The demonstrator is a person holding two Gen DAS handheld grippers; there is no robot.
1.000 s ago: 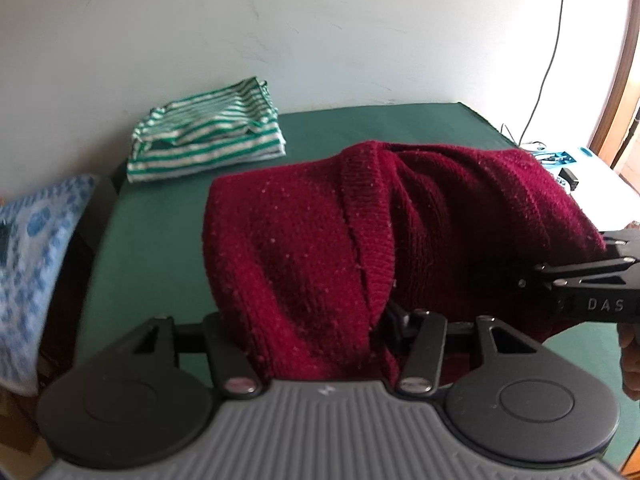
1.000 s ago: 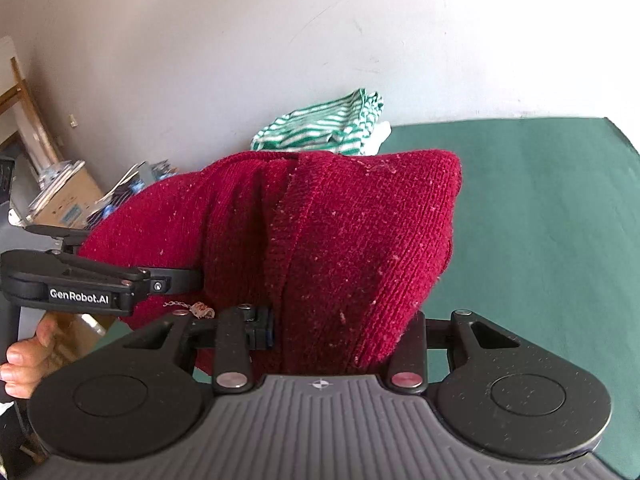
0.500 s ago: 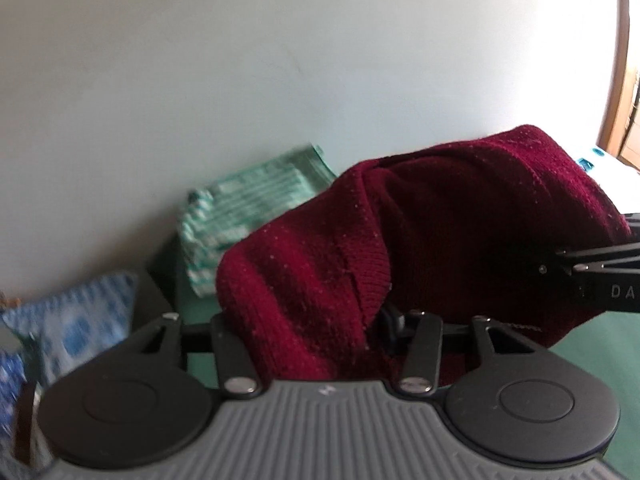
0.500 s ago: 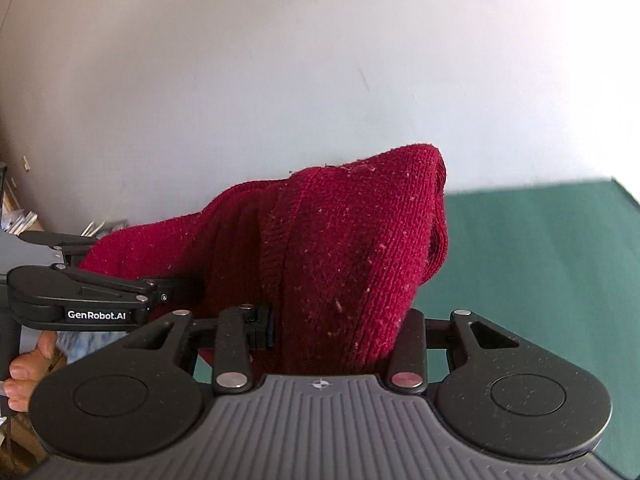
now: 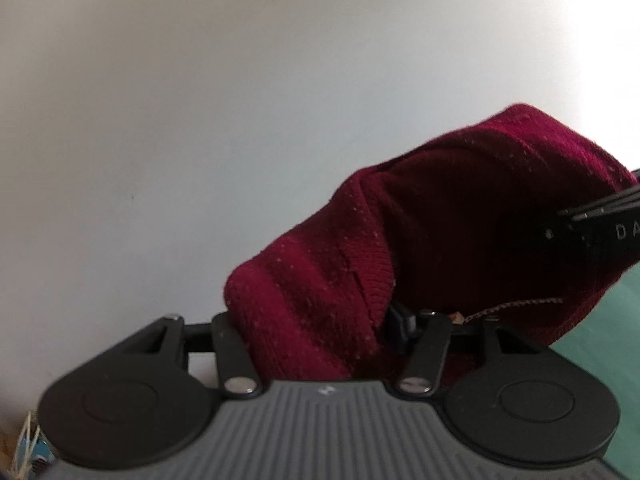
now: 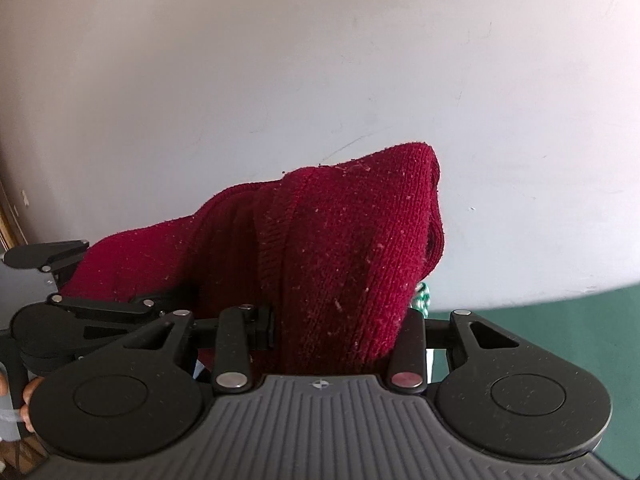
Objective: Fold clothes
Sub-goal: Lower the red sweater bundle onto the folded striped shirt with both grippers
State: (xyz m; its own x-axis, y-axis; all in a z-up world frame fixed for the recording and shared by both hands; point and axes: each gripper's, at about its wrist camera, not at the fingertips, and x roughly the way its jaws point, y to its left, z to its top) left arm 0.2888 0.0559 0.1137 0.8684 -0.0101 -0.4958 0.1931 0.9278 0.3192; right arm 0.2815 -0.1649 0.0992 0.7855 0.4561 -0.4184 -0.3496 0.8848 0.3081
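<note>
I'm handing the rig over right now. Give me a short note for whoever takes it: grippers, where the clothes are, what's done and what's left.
Left gripper: jaws opening, dark red knit sweater bunched between them.
Right gripper: shut on the same sweater.
The sweater is held up in front of the white wall, folded over itself; green table surface shows at the right.
Done: sweater picked up, partly folded.
Left: lay it on the table, finish the fold.

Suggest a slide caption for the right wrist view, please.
Right tongs gripping a bunched maroon knit sweater before a white wall.
</note>
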